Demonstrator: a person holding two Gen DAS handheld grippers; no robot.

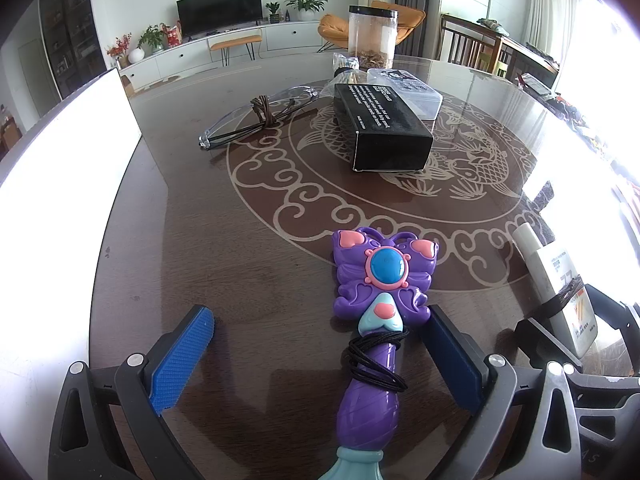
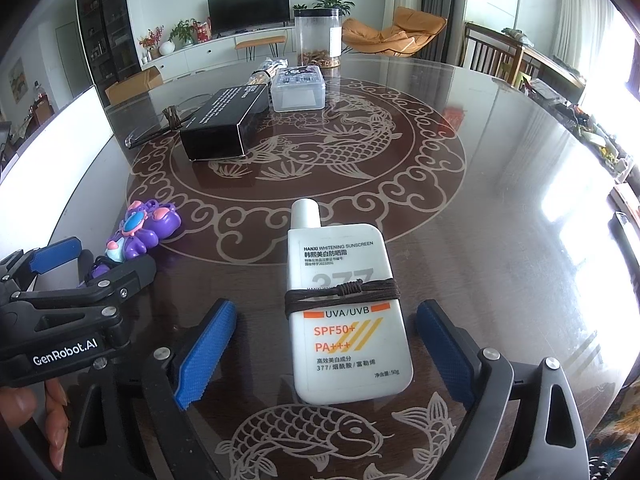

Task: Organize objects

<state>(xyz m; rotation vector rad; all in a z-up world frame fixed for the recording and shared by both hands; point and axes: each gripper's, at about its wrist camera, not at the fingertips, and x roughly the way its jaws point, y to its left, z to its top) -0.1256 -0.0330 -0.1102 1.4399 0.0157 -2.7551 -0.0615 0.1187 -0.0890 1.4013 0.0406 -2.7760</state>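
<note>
A purple butterfly toy wand (image 1: 384, 272) lies on the table with a black cord wound round its handle. My left gripper (image 1: 320, 320) is open around it; the handle lies between the blue pads (image 1: 180, 356), nearer the right one, and neither presses on it. A white sunscreen bottle (image 2: 340, 276) with a brown cord tied round it lies flat between the pads of my right gripper (image 2: 326, 308), which is open with a gap on each side. The right wrist view also shows the wand (image 2: 140, 228) and the left gripper (image 2: 92, 268) at the left, held by a hand.
Farther back on the round glass-topped table (image 2: 500, 240) lie a black box (image 1: 380, 124), clear glasses (image 1: 256, 114) tied with a brown cord, a clear plastic box (image 2: 298, 88) and a tall clear jar (image 1: 372, 36). A white board (image 1: 68, 152) stands at the left edge.
</note>
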